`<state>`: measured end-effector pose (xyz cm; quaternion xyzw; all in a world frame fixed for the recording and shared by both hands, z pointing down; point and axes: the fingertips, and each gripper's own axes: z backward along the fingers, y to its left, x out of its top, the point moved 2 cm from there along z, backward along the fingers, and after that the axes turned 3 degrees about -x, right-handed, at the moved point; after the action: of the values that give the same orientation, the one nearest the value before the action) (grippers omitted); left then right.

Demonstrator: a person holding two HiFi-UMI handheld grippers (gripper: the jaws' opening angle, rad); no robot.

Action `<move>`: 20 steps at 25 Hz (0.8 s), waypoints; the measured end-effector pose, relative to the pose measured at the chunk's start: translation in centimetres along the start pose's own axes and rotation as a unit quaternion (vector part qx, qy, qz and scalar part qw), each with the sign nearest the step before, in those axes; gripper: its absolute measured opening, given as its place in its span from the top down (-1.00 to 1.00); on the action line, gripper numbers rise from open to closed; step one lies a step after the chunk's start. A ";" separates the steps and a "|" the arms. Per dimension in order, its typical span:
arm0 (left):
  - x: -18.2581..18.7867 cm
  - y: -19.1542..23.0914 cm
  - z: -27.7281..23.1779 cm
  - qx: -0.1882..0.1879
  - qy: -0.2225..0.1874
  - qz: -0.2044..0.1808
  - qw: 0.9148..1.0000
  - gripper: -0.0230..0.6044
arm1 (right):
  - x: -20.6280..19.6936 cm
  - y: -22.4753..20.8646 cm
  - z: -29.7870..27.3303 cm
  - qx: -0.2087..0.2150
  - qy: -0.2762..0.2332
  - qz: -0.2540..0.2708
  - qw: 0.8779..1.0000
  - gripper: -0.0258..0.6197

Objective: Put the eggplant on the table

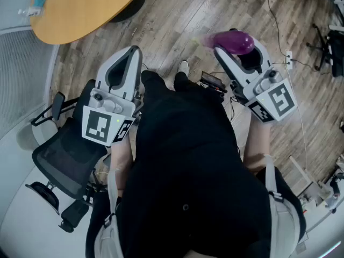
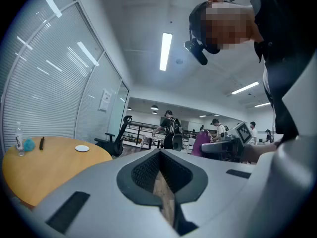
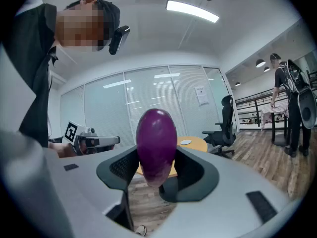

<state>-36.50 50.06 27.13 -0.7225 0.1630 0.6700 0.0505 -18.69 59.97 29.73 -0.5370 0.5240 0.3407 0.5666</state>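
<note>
A glossy purple eggplant [image 1: 232, 41] sticks out between the fingers of my right gripper [image 1: 236, 46], which is shut on it and held level over the wooden floor. In the right gripper view the eggplant [image 3: 156, 145] stands upright between the dark pads [image 3: 120, 168]. The round orange table [image 1: 80, 9] lies ahead to the left; it shows behind the eggplant as the table [image 3: 198, 144] in that view. My left gripper [image 1: 134, 51] is shut and holds nothing; in its own view the gripper [image 2: 159, 155] points past the table [image 2: 44, 167].
A black office chair [image 1: 64, 160] stands close at my left. Cables and a power strip [image 1: 288, 59] lie on the floor at the right. A bottle [image 2: 19, 143] and a white disc [image 2: 82, 148] sit on the table. People stand far off in the office.
</note>
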 end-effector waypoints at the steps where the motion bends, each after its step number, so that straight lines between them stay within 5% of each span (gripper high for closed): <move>1: 0.0 -0.2 -0.3 -0.001 0.001 -0.002 1.000 0.89 | 0.1 -0.3 0.3 -0.002 -0.001 0.001 1.000 0.20; 10: 0.3 -2.4 -2.8 -0.014 0.007 -0.019 1.000 0.89 | 0.1 -2.9 2.1 -0.024 -0.009 -0.024 0.999 0.20; 20: -0.4 0.2 -4.9 -0.017 0.020 -0.011 1.000 0.89 | 0.6 -5.2 -0.1 -0.037 -0.004 -0.035 0.999 0.20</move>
<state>-31.94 48.56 27.98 -0.7380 0.1448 0.6577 0.0424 -13.64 58.73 30.52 -0.5739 0.4896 0.3422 0.5603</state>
